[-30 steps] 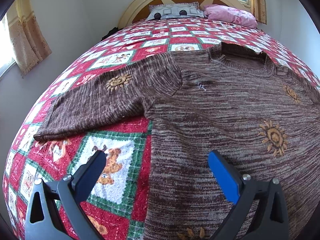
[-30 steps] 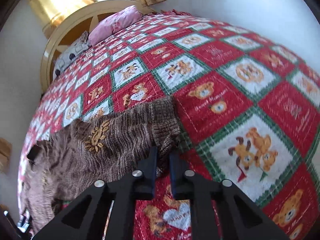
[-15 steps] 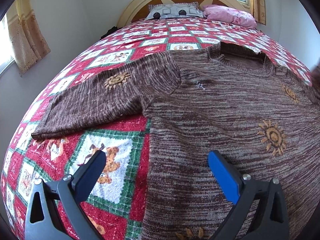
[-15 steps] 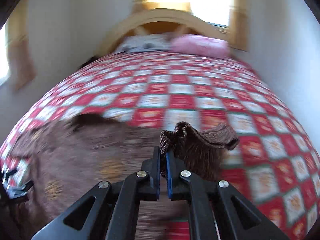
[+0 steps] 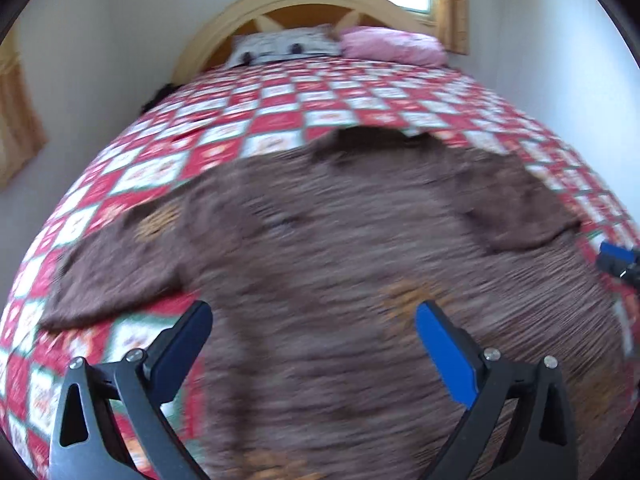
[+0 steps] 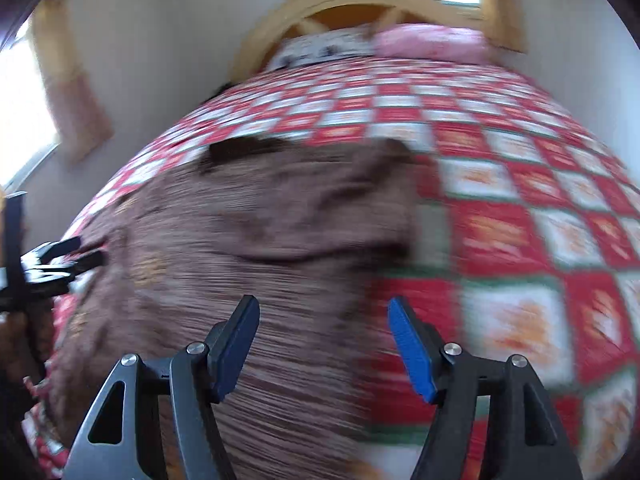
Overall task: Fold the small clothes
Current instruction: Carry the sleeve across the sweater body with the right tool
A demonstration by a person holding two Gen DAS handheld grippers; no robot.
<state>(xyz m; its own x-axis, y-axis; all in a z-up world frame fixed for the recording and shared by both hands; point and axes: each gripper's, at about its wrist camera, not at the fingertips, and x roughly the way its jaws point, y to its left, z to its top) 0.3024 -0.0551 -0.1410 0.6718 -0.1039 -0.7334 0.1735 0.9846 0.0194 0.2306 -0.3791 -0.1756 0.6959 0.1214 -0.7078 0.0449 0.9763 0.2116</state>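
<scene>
A brown knitted sweater (image 5: 340,256) with orange sun motifs lies flat on the bed, neck opening toward the headboard. Its right sleeve (image 5: 516,208) is folded in across the chest; the left sleeve (image 5: 120,268) lies spread out to the left. My left gripper (image 5: 314,340) is open and empty above the sweater's lower body. My right gripper (image 6: 324,336) is open and empty above the sweater's right edge (image 6: 256,232), near the folded sleeve (image 6: 320,216). Both views are motion-blurred. The right gripper's tip (image 5: 618,262) shows at the left wrist view's right edge.
The bed carries a red, white and green teddy-bear patchwork quilt (image 5: 280,120). A patterned pillow (image 5: 284,46) and a pink pillow (image 5: 392,46) lie against the wooden headboard (image 5: 304,4). White walls stand on both sides of the bed; curtained windows are behind and to the left.
My right gripper carried the right sleeve cuff over onto the sweater's chest, let it go and opened. My left gripper stayed open and shifted right over the sweater body.
</scene>
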